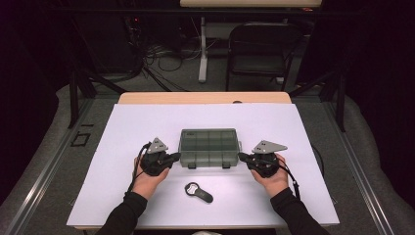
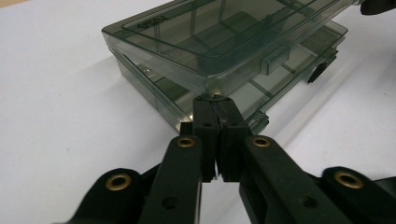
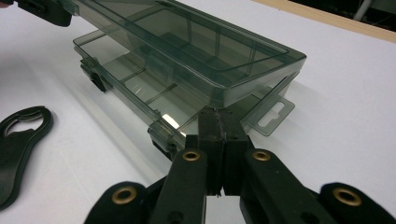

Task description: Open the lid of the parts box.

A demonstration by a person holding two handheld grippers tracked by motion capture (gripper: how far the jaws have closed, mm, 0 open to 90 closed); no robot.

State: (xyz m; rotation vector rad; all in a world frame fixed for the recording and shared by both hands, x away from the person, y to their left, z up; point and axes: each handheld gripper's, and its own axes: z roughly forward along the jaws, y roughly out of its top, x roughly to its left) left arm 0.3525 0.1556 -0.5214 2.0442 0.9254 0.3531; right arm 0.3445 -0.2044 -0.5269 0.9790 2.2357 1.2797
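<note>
A smoky clear compartment box (image 1: 209, 147) sits at the middle of the white worktop (image 1: 122, 127), its lid (image 2: 224, 32) lifted slightly off the base. The left gripper (image 1: 174, 157), jaws pressed together and holding nothing, noses under the lid's corner at the box's 8 o'clock. The right gripper (image 1: 242, 156), jaws likewise together and empty, does the same at 4 o'clock. A black bottle opener (image 1: 198, 191) lies at the box's 6 o'clock.

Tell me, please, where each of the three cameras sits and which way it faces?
High view: above the person's side, looking forward and down on the table; both forearms enter below.
Left gripper view: rides the left claw, its shut jaws under the box lid.
Right gripper view: rides the right claw, facing the same lid.
Shared: the smoky compartment box.
</note>
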